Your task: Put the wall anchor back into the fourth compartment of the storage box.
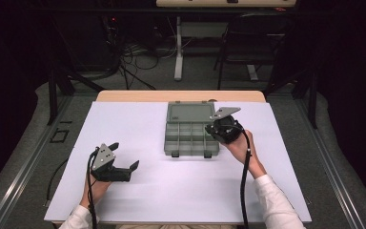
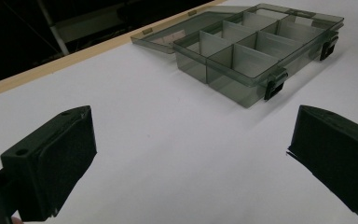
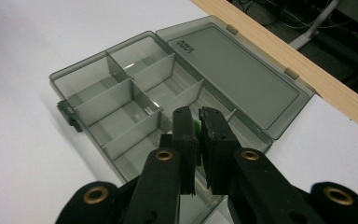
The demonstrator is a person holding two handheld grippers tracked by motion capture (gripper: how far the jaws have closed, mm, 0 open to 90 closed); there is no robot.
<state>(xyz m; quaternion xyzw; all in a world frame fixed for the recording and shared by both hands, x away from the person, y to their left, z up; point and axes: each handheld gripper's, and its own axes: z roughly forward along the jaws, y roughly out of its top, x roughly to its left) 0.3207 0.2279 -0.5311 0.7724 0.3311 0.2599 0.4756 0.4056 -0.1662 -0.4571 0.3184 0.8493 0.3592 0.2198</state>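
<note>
A grey see-through compartment box (image 1: 186,138) lies open at the middle of the white table, its lid (image 3: 242,70) flat toward the far edge. Its compartments look bare. My right gripper (image 1: 223,128) hovers over the box's right side, and in the right gripper view its jaws (image 3: 198,126) are shut on a small green piece (image 3: 196,127) of which only a sliver shows. My left gripper (image 1: 123,162) rests near the table's front left, open, with nothing between its fingers (image 2: 51,158). The box (image 2: 256,51) sits ahead of it, to the right.
A white sheet (image 1: 171,191) covers the table, with a wooden edge (image 1: 181,96) at the far side. Two black latches (image 1: 175,154) stick out from the box's near wall. Beyond the table are desk legs, cables and a chair on the floor.
</note>
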